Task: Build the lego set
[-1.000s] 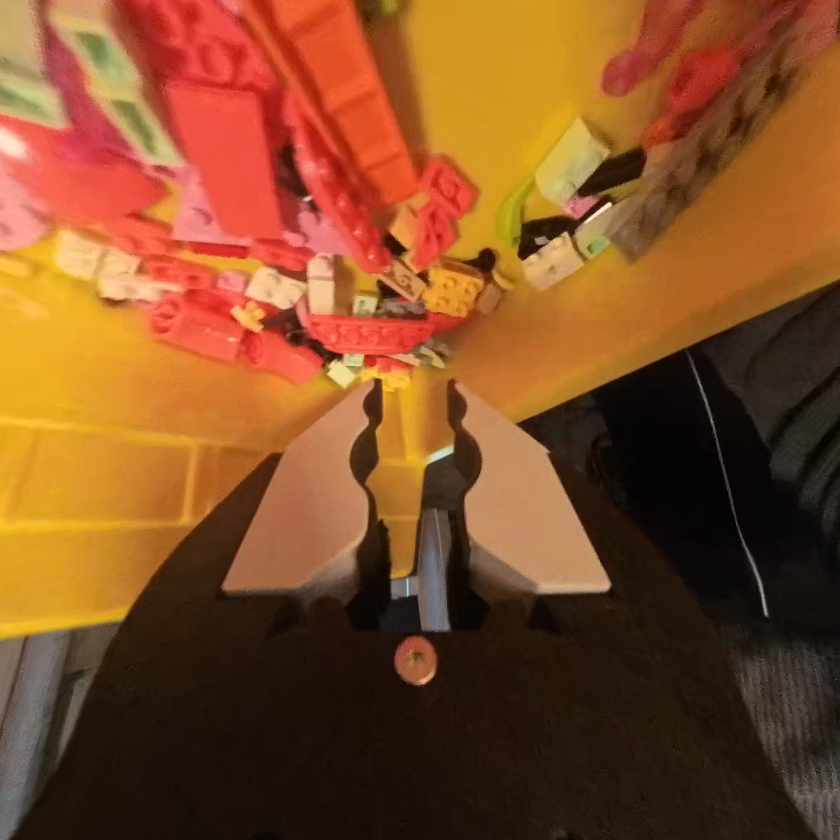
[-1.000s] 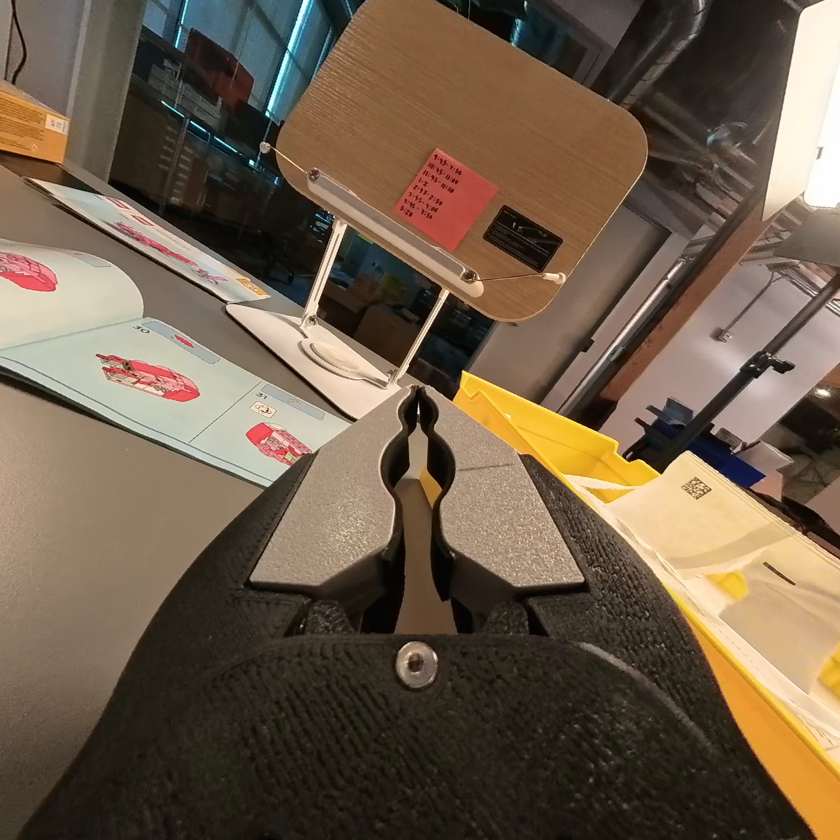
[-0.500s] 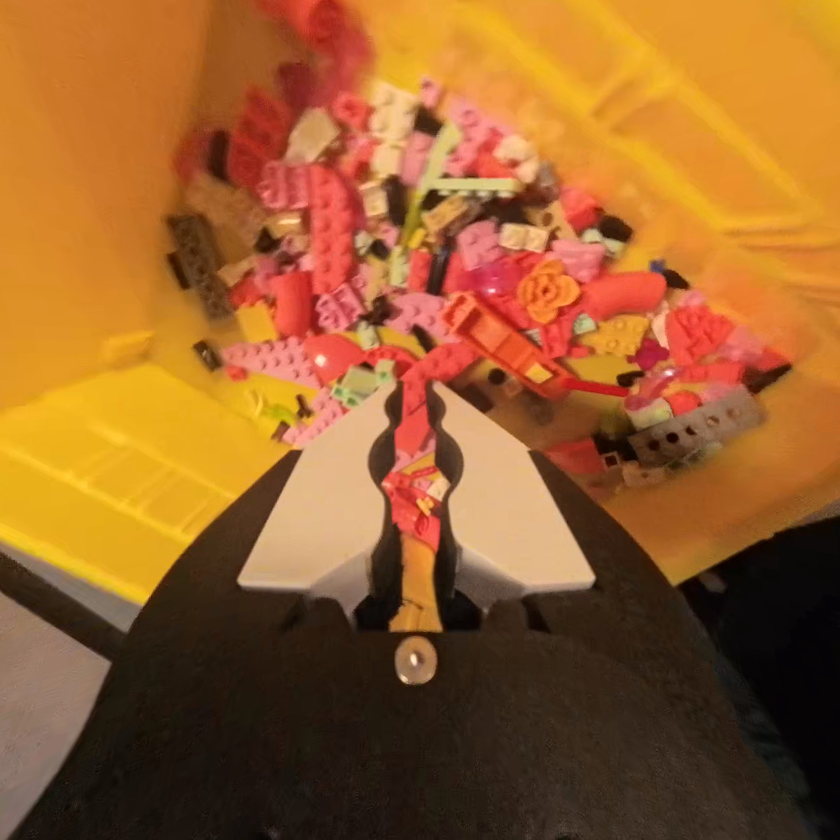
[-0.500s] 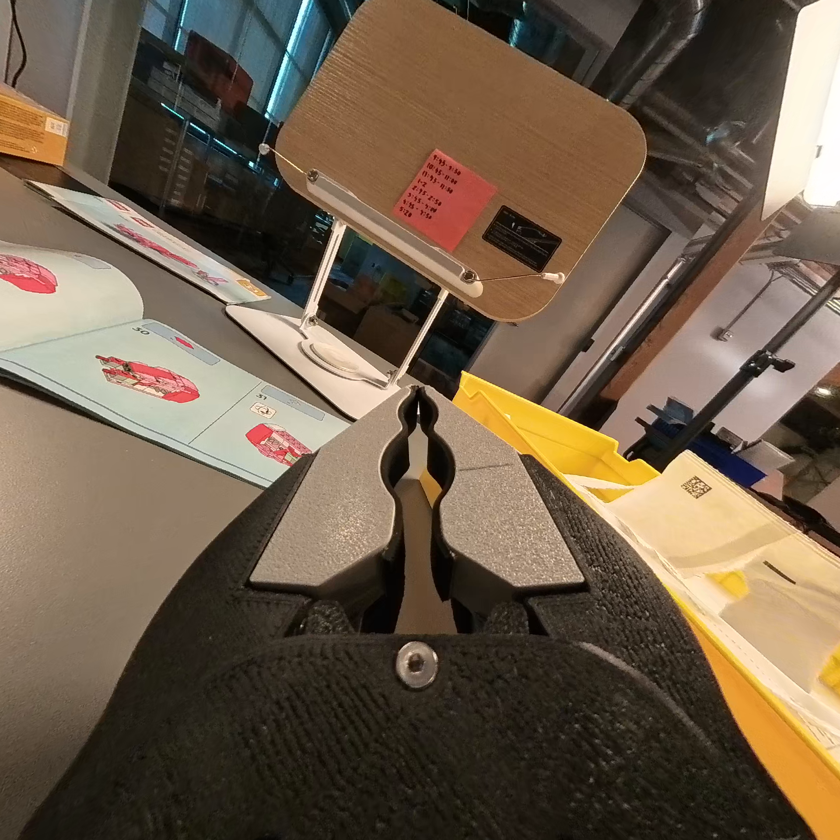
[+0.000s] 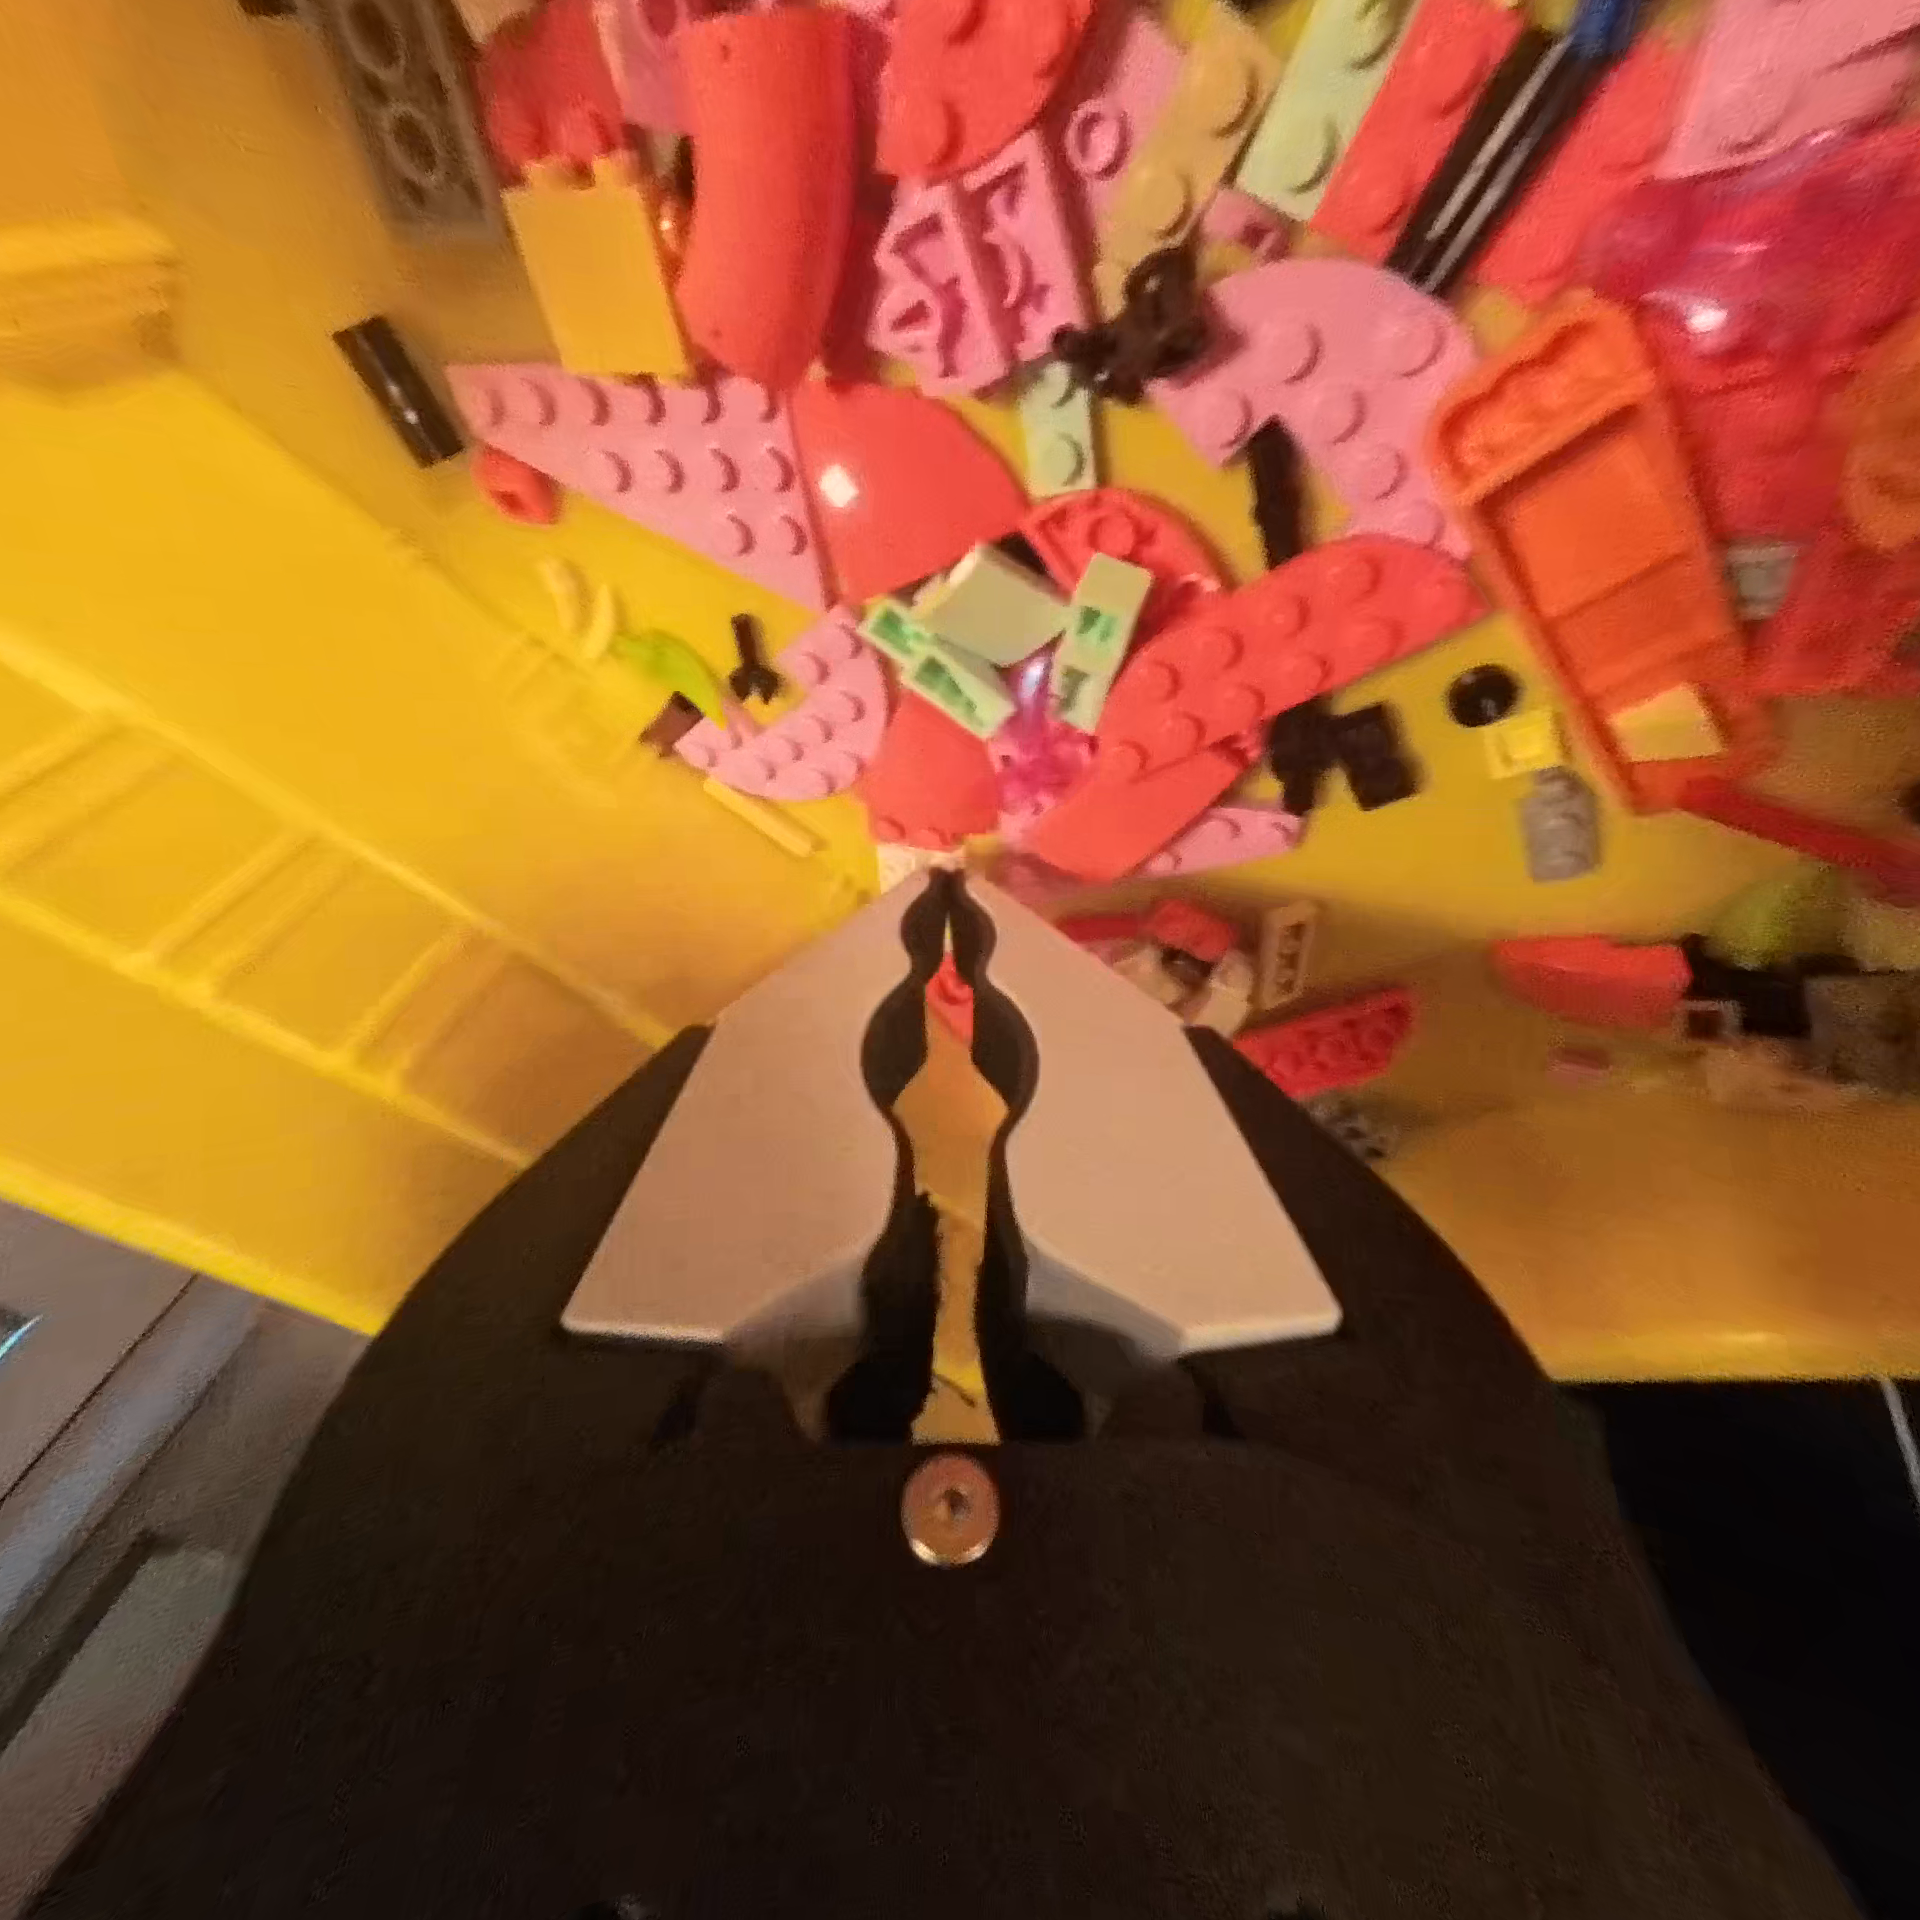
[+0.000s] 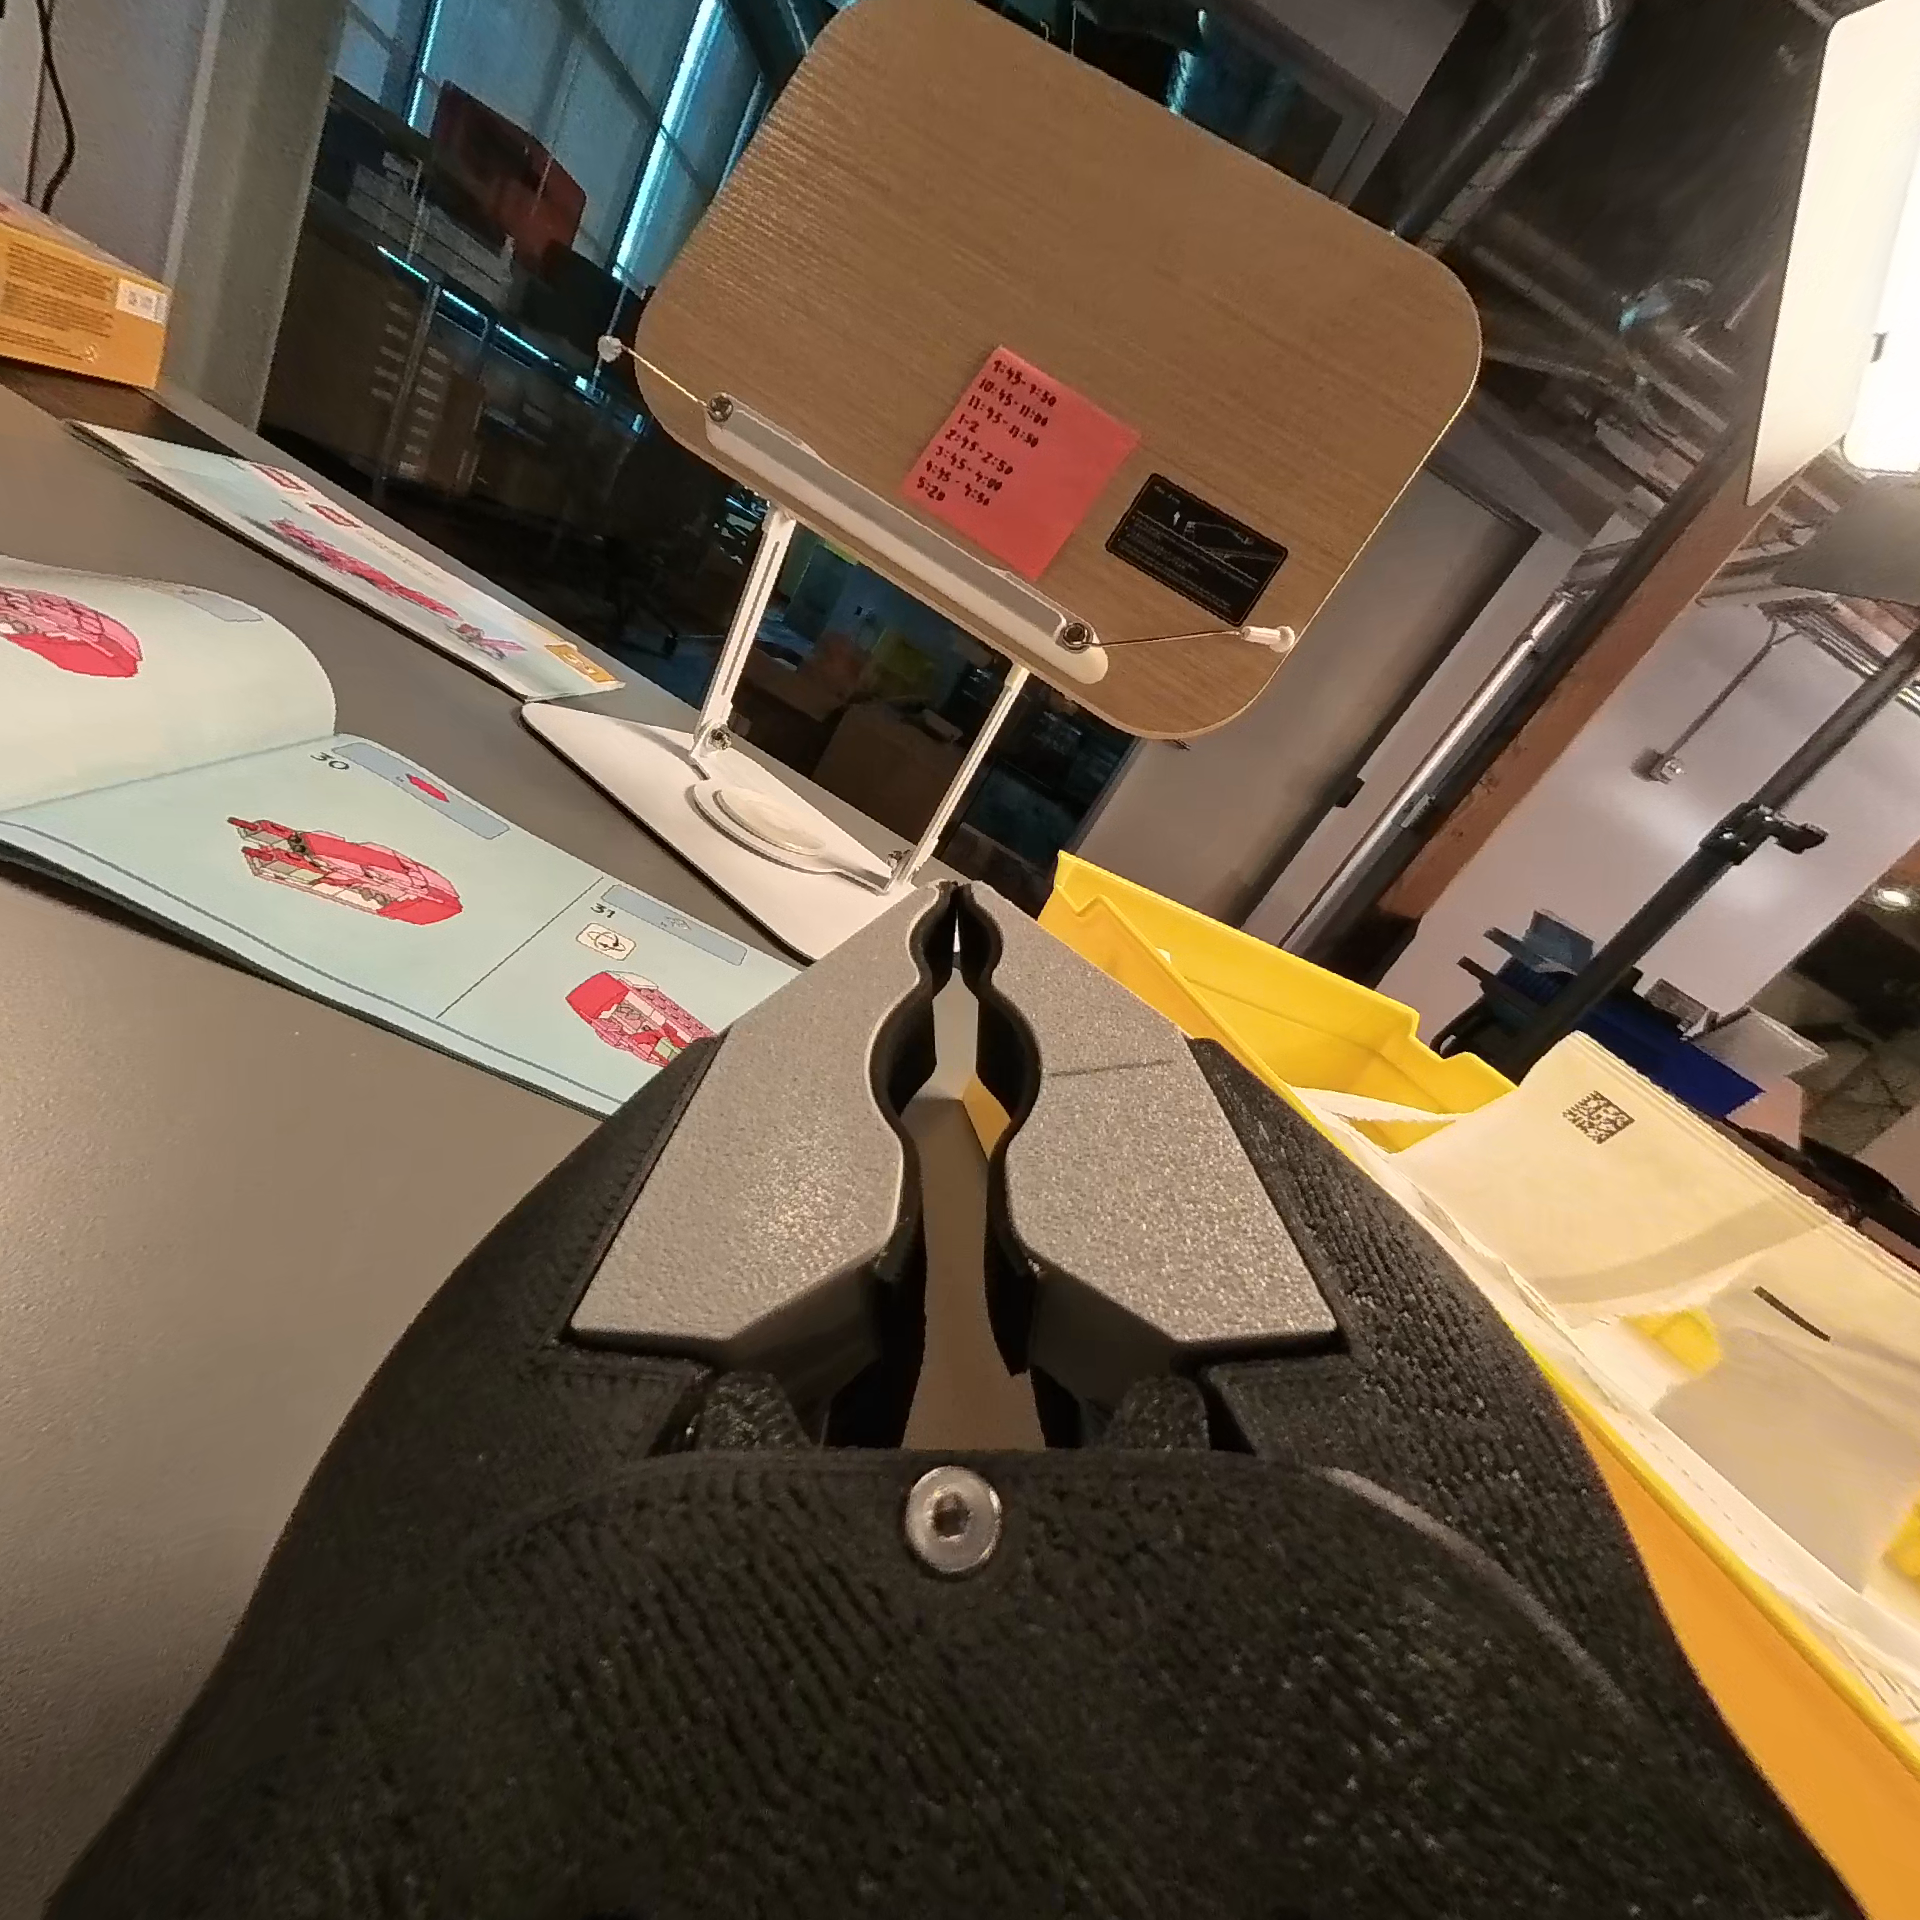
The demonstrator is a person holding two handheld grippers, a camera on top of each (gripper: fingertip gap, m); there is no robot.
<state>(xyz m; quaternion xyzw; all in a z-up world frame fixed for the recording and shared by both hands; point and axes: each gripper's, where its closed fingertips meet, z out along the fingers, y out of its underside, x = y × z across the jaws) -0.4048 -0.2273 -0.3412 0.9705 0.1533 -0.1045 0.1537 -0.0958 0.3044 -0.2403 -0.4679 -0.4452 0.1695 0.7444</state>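
Since the earlier frames the left gripper (image 5: 948,883) has swung over the yellow bin (image 5: 260,935) and pushed in close to the toy bricks (image 5: 1039,520), its fingers drawing together, while the right gripper (image 6: 954,891) has not stirred. The left fingertips now meet at the near edge of the pile, just short of a red rounded plate (image 5: 1247,686) and a clear pink piece (image 5: 1039,748); something pale shows at the very tips, too blurred to tell whether it is pinched. Pink plates (image 5: 665,468), pale green tiles (image 5: 987,623), an orange panel (image 5: 1600,540) and small black parts (image 5: 1340,758) lie loose across the bin's floor, whose ribbed wall rises on the left.

The right gripper is clenched with nothing between its pads, and rests low over a dark grey table (image 6: 208,1195). An open instruction booklet (image 6: 364,852) lies flat to its left, a second booklet (image 6: 343,561) farther back beside a yellow-orange box (image 6: 73,301). Straight ahead stands a wooden book stand (image 6: 1039,312) on a white base (image 6: 748,810), bearing a pink sticky note (image 6: 1018,462) and a black label (image 6: 1195,545). A yellow bin (image 6: 1247,997) holding clear plastic bags (image 6: 1662,1247) sits just to the right. Behind are dark windows (image 6: 468,260), a pale wall, a black tripod (image 6: 1714,862) and a bright lamp (image 6: 1881,457).
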